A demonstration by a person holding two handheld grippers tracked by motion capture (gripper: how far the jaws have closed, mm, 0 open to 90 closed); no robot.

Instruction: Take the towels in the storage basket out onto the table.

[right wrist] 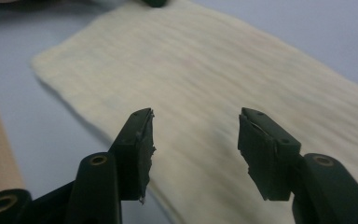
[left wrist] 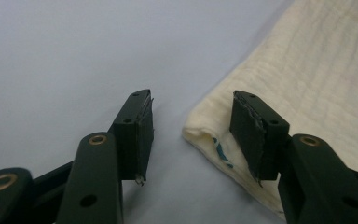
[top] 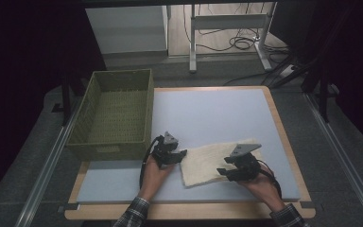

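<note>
A cream cloth [top: 213, 161] lies flat on the pale blue mat [top: 208, 113] that covers the wooden table [top: 283, 137]. The cloth sits near the front of the table, between the person's two hands. It looks folded, with a thick edge at its left end.

The left gripper [top: 178, 155] is at the left end of the cloth. In the left gripper view, the left gripper [left wrist: 191, 133] has its jaws apart, and the corner of the cloth [left wrist: 307, 79] pokes into the gap. One jaw is over the cloth and the other is over the bare mat. The jaws do not pinch the cloth. A small blue mark shows in the fold at that corner.

The right gripper [top: 223, 172] is at the right end, low over the cloth. In the right gripper view, the right gripper [right wrist: 196, 140] has its jaws apart too, with the cloth [right wrist: 205, 70] under them. They hold nothing.

A green woven basket [top: 94, 106] stands on the left side of the table, behind the left hand [top: 157, 171].
</note>
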